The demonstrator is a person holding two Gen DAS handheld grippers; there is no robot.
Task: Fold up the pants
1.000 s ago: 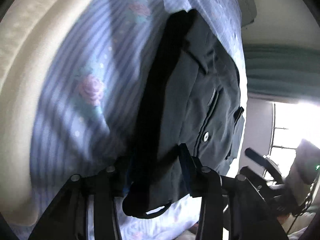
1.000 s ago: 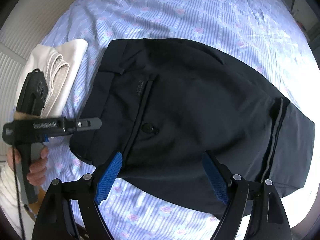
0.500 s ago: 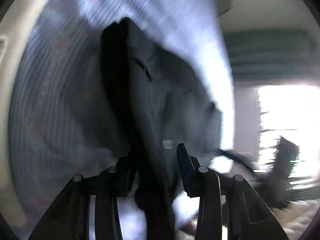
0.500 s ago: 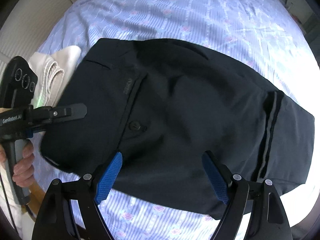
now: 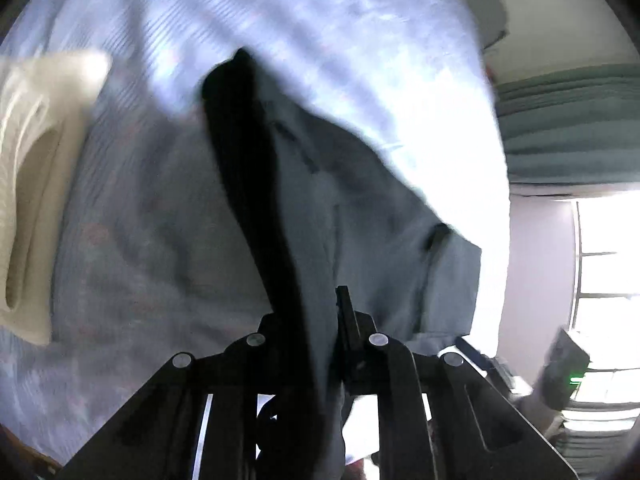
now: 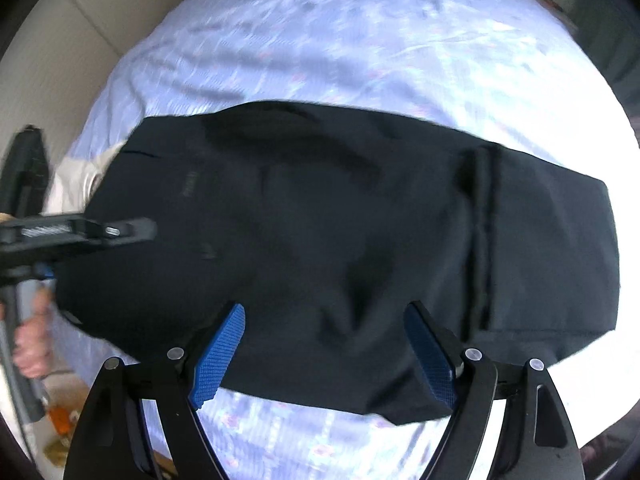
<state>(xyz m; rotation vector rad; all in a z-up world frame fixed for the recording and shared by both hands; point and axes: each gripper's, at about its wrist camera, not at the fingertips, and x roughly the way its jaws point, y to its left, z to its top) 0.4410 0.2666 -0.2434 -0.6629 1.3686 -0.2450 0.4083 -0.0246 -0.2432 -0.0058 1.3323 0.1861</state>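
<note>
Dark folded pants (image 6: 340, 220) lie across the blue striped bed sheet (image 6: 360, 40). My left gripper (image 5: 308, 320) pinches their near edge, its jaws closing on a dark fold of the pants (image 5: 256, 184), which hangs up from the sheet (image 5: 320, 20). From the right wrist view the left gripper (image 6: 136, 230) reaches in from the left, and the pants' waist end is raised there. Over the near edge of the pants, my right gripper (image 6: 326, 310) is open, with nothing between its blue pads (image 6: 224, 344).
A folded cream garment (image 5: 36, 168) lies on the sheet left of the pants, partly covered by them in the right wrist view (image 6: 76, 176). A person's hand (image 6: 32, 344) holds the left gripper's handle. A bright window (image 5: 600, 260) and green curtain (image 5: 568, 128) are to the right.
The left gripper's jaws have narrowed onto the pants' edge and risen, lifting that end off the sheet. The right gripper has shifted sideways over the pants and stays open.
</note>
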